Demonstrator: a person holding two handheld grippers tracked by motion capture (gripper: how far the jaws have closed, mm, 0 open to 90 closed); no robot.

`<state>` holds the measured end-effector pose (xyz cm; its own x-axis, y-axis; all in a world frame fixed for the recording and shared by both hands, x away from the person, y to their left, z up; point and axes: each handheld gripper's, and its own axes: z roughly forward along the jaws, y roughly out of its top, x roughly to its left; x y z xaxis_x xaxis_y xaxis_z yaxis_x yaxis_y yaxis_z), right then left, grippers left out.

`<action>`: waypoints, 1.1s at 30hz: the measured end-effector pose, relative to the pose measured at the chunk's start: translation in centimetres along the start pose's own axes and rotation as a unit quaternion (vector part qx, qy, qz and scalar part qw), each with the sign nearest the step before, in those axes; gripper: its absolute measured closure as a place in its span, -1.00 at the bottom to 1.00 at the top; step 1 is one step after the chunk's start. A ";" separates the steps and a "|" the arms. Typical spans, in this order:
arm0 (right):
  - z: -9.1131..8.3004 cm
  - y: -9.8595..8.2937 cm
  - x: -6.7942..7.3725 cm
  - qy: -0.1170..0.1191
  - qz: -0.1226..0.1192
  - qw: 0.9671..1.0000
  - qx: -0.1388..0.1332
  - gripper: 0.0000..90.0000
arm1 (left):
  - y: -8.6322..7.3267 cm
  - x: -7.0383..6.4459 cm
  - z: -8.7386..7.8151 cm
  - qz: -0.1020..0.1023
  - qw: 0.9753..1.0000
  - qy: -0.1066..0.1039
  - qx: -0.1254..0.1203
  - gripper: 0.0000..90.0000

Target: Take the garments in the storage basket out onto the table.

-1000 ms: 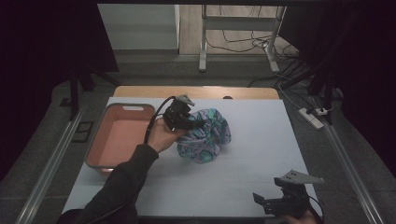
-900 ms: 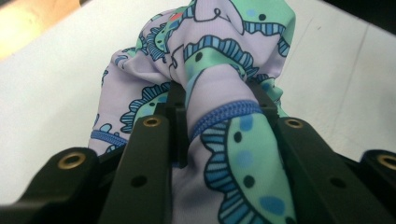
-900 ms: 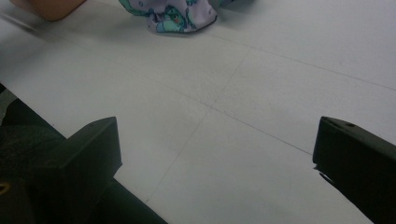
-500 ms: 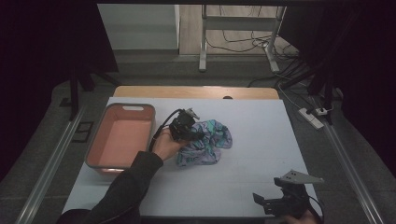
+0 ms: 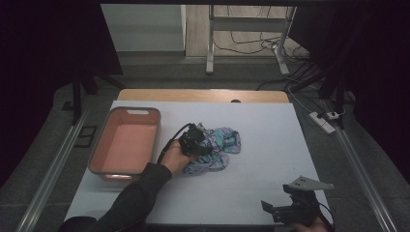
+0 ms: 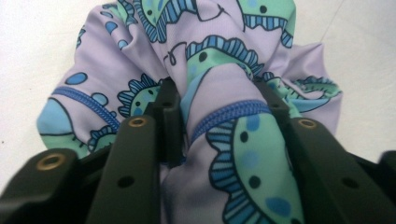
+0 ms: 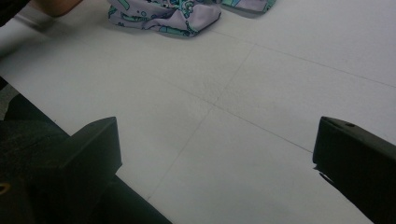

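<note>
The left claw [image 5: 199,143] is down on the patterned cloth [image 5: 215,147], a bunched-up piece of lilac fabric printed with green and blue dinosaurs that lies near the middle of the desk [image 5: 270,140]. In the left gripper view the claw [image 6: 219,105] has its two black jaws closed onto a thick fold of the cloth [image 6: 224,70], with a blue stitched seam running across the pinched part; the fabric bulges up between the jaws and spills out past them onto the white surface. The person's left hand [image 5: 175,155] sits just behind the claw, with the dark sleeve [image 5: 130,200] reaching in from the bottom edge.

Just to the left of the cloth, near but not touching it, stands a shallow pink tray [image 5: 105,166] with a grey rim.

The right claw [image 5: 285,209] rests at the near right corner of the desk, well apart from the cloth. Its jaws stand wide apart with nothing between them, and in the right gripper view there is bare white desk [image 7: 243,140] in the gap, with the cloth [image 7: 168,16] far off at the top edge.
</note>
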<state>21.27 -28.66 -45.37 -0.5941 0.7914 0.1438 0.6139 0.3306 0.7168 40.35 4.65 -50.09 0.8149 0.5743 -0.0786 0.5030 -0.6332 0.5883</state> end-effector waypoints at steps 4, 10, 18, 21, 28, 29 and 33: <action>0.0 0.0 0.0 0.000 -0.001 1.000 0.001 -0.97 | 0.0 0.0 0.0 -0.001 1.000 0.003 0.002 0.07; 0.0 0.0 0.0 0.000 0.000 1.000 0.001 -0.97 | 0.3 -0.1 -0.5 -0.004 1.000 0.002 -0.001 -0.29; 0.0 0.0 0.0 0.000 -0.001 1.000 0.002 -0.97 | 0.4 -0.3 -1.0 -0.002 1.000 -0.019 -0.009 -0.92; 0.0 0.0 0.0 0.000 -0.001 1.000 0.002 -0.97 | 0.5 -0.4 -1.2 -0.007 1.000 -0.020 -0.015 -0.98; 0.0 0.0 0.1 0.000 -0.002 1.000 0.002 -0.97 | 0.4 -0.2 -2.2 -0.015 0.998 -0.041 -0.039 -1.00; 0.0 0.0 0.1 0.000 -0.002 1.000 0.002 -0.97 | 0.4 -0.2 -2.2 -0.015 0.998 -0.041 -0.039 -1.00; -0.1 0.0 0.1 0.000 -0.004 1.000 0.001 -0.97 | 0.5 -0.2 -3.0 -0.023 0.996 -0.058 -0.056 -1.00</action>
<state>21.16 -28.60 -45.33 -0.5983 0.7892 0.1385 0.6103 0.3368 0.7170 39.51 5.78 -47.39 0.8225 0.5337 -0.1967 0.5113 -0.5421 0.6669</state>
